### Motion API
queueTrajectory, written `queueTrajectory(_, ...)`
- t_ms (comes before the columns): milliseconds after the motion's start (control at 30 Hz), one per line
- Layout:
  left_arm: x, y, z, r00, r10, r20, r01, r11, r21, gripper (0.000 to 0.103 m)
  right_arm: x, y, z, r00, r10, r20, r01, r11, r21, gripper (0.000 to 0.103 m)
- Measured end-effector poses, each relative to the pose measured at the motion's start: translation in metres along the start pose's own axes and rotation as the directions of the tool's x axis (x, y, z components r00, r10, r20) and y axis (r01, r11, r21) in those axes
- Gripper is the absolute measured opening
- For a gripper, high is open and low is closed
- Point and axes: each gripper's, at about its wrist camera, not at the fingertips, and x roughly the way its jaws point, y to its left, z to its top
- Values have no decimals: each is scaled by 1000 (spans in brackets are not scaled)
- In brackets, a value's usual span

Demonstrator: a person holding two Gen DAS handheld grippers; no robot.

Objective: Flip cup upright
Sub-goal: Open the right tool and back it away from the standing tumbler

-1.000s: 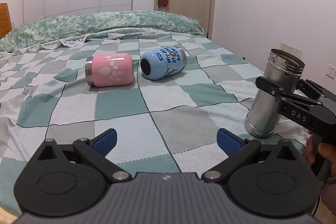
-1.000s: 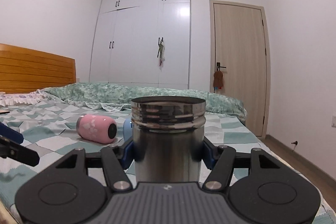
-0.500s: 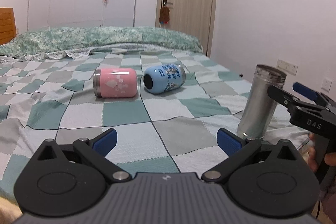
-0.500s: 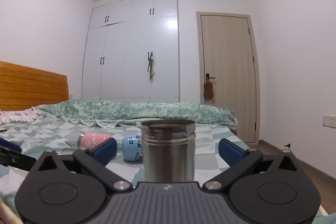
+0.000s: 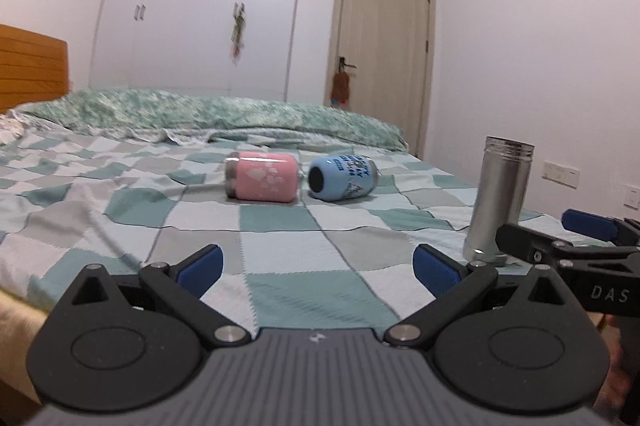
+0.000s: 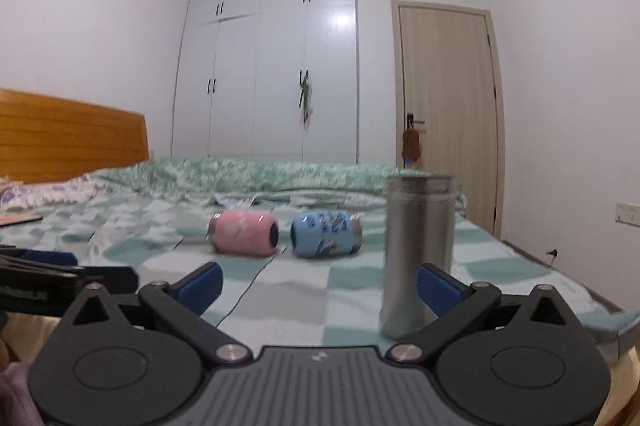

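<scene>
The steel cup (image 5: 500, 198) stands upright on the checked bedspread (image 5: 280, 226) at the near right edge of the bed, mouth up. The right tool (image 6: 318, 280) sits just in front of it with its blue pads spread wide, holding nothing; the cup stands beside its right pad. The left tool (image 5: 318, 266) is likewise wide open and empty. Farther off, a pink cup (image 5: 262, 178) and a blue cup (image 5: 342, 178) lie on their sides, side by side

A home bedroom: quilted bed (image 5: 120, 210), wooden headboard (image 6: 72, 134), white wardrobe (image 6: 272, 66).
</scene>
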Motion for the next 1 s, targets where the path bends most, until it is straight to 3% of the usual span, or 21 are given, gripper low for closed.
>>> queueTrajectory(267, -7, -3, -18, 997, 39, 65, -40, 999, 18, 103, -10, 9, -16, 999, -43, -2, 43, 999, 23, 103)
queueTrajectory(1000, -9, 1, -21, 996, 47, 72, -47, 999, -2, 103, -9, 2, -16, 999, -44, 10, 43, 998, 55, 103)
